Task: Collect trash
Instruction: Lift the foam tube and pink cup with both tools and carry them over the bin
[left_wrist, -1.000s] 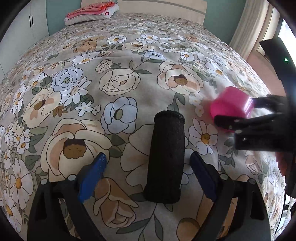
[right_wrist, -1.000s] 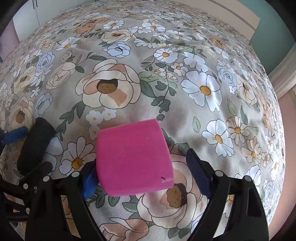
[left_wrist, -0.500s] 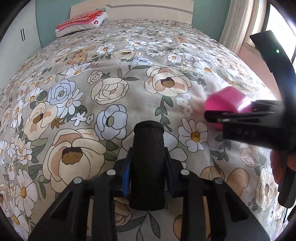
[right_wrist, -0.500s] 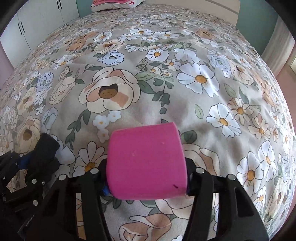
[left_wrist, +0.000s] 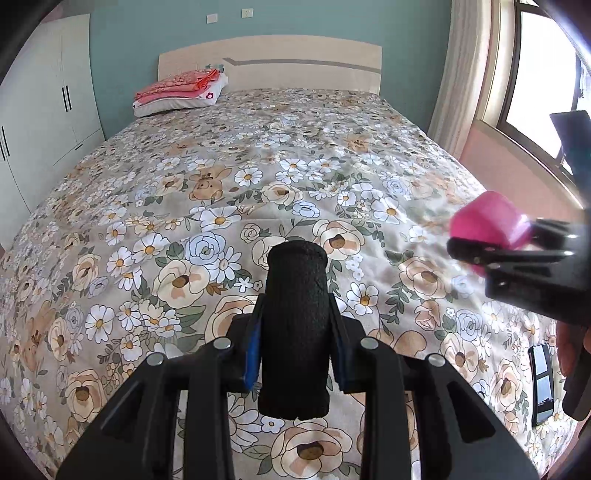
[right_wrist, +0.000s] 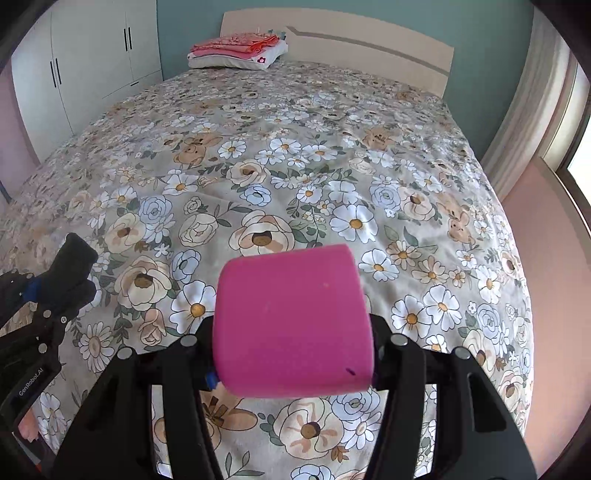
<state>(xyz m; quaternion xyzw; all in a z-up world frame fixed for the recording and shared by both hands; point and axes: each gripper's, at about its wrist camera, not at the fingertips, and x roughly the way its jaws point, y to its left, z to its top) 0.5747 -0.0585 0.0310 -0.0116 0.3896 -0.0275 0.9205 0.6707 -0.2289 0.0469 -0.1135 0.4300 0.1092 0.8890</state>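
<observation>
Black foam is filling the lower middle of your left wrist view: your left gripper (left_wrist: 295, 347) is clamping a dark roll (left_wrist: 296, 325) between its blue pads (left_wrist: 253, 350), and the roll is standing nearly upright in the frame, its far end poking up past the fingertips and its near end hanging below them, lifted clear of the bed (left_wrist: 221, 192). At the right edge of that same view your right gripper (left_wrist: 517, 254) is showing side-on, pinching a pink block (left_wrist: 487, 221) that is hovering over the floral bedspread. In the right wrist view you are seeing that block (right_wrist: 291, 321) large in the lower middle, squeezed from both sides by the right gripper (right_wrist: 293, 350), with a sliver of blue pad (right_wrist: 210, 378) peeking out at its lower left corner. Your left gripper (right_wrist: 59, 280) is sitting at the left edge of this view, with the roll (right_wrist: 75, 251) sticking up out of it. A folded pink and white pile (right_wrist: 240, 51) is lying at the upper middle of the frame by the headboard (right_wrist: 369, 48), and white wardrobe doors (right_wrist: 74, 66) are filling the upper left. Low at the right edge of the left wrist view a small dark device (left_wrist: 541, 384) is lying on the spread.
</observation>
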